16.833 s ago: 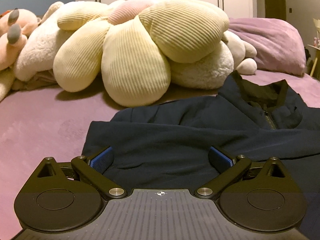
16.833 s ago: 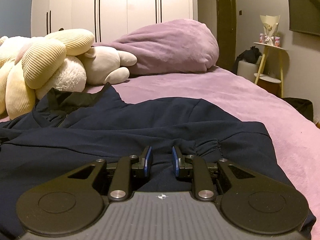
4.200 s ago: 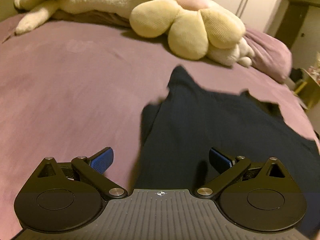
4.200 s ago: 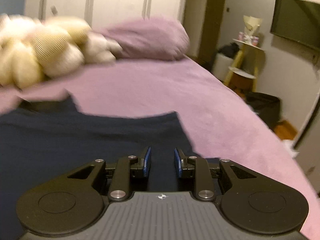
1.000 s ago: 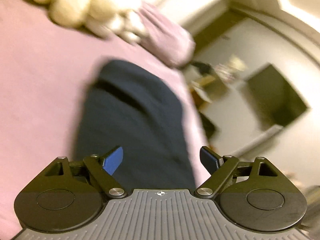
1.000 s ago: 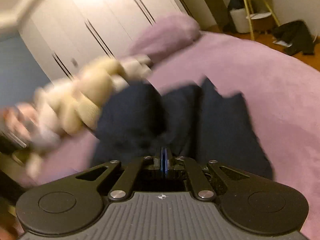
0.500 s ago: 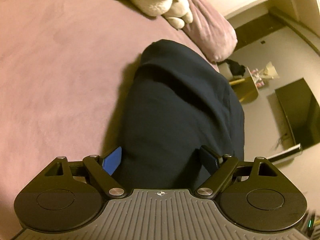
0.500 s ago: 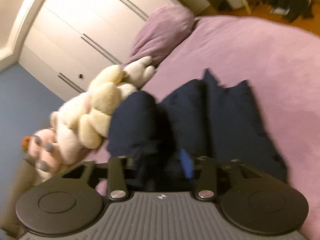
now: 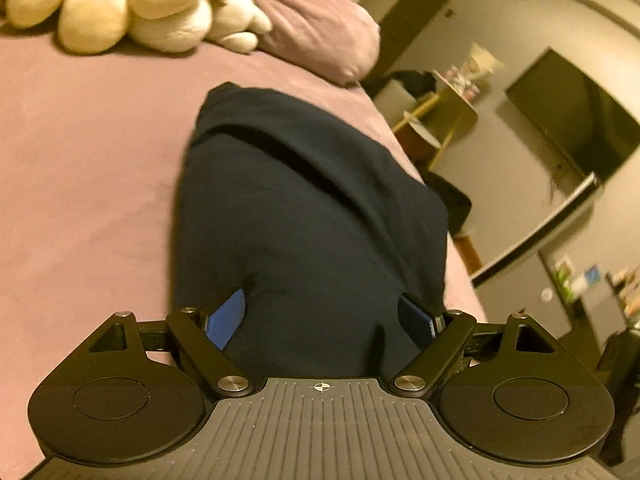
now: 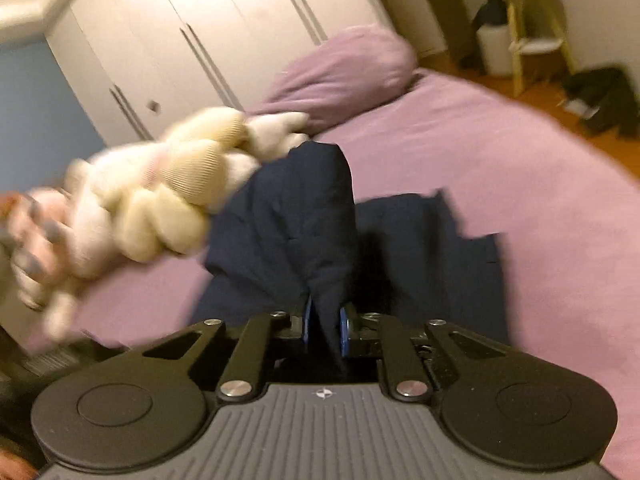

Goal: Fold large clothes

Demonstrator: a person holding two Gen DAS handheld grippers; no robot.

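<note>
A moment ago my right gripper (image 10: pixel 323 326) showed nothing between its pads; now a ridge of the dark navy jacket (image 9: pixel 304 208) runs between them and the jaws are closing on it, pads already pressing the cloth. The jacket has also gone from a flat spread to a narrow, doubled bundle on the purple bed (image 9: pixel 80 168), lying in front of the cream plush toys (image 9: pixel 132 4) and the purple pillow (image 9: pixel 320 40) at the head.

My left gripper (image 9: pixel 324 316) stands wide, its blue pads either side of the near end of the bundle, not clearly pinching it.

I judge the fabric soft, limp and fairly light, with some bulk where layers stack; it will sag and slide off itself if held by one layer. I would take hold at the near folded edge, catching all layers, with both tools apart along that edge.

No containers are in sight near the jacket, so nothing is held in one.
</note>
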